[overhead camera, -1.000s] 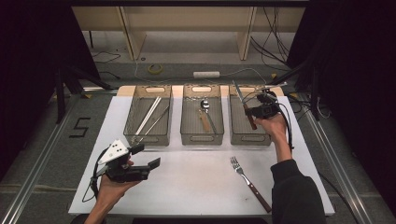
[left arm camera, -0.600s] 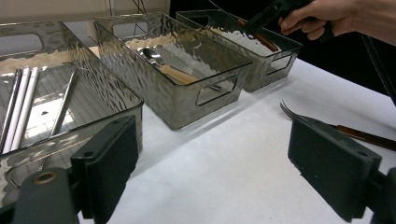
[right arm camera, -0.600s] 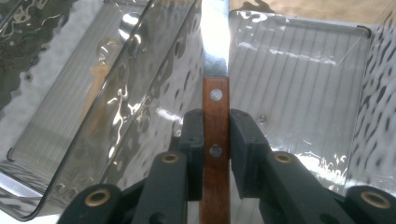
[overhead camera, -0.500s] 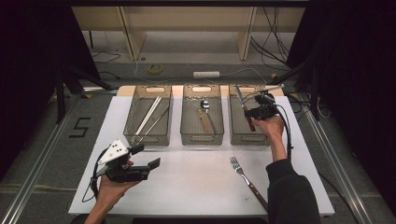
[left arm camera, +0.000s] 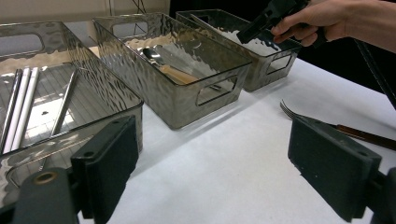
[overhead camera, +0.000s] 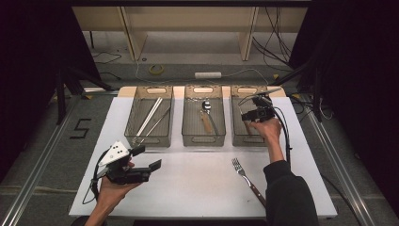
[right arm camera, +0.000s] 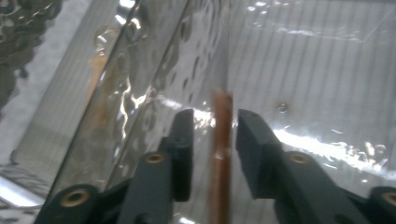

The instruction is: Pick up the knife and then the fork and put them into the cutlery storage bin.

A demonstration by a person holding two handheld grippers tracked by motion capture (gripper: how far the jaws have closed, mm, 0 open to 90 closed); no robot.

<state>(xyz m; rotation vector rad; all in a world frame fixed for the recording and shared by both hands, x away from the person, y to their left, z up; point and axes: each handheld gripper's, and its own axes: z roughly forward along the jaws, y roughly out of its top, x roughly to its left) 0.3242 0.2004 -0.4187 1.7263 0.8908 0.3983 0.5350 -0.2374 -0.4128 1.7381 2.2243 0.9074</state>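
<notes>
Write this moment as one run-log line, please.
right gripper: jaws just opening, brown handle loose between them, in right bin | left gripper: open, empty, above table | fork: on table

Three bins stand in a row across the upper middle of the high view, on the table [overhead camera: 197, 188]. The left bin [overhead camera: 136, 107] holds chopsticks [overhead camera: 149, 115] lying lengthwise. The middle bin [overhead camera: 204, 139] holds a spoon [overhead camera: 206, 113]. Over the right bin [overhead camera: 241, 136] hangs the right gripper [overhead camera: 254, 113]; in the right gripper view a handle [right arm camera: 221, 140] lies between its parted jaws, inside that bin. A fork [overhead camera: 244, 176] lies on the table below the right bin, lower right of centre, tines toward the bins. The left gripper [overhead camera: 146, 157] is at lower left, below the left bin, above the table.
</notes>
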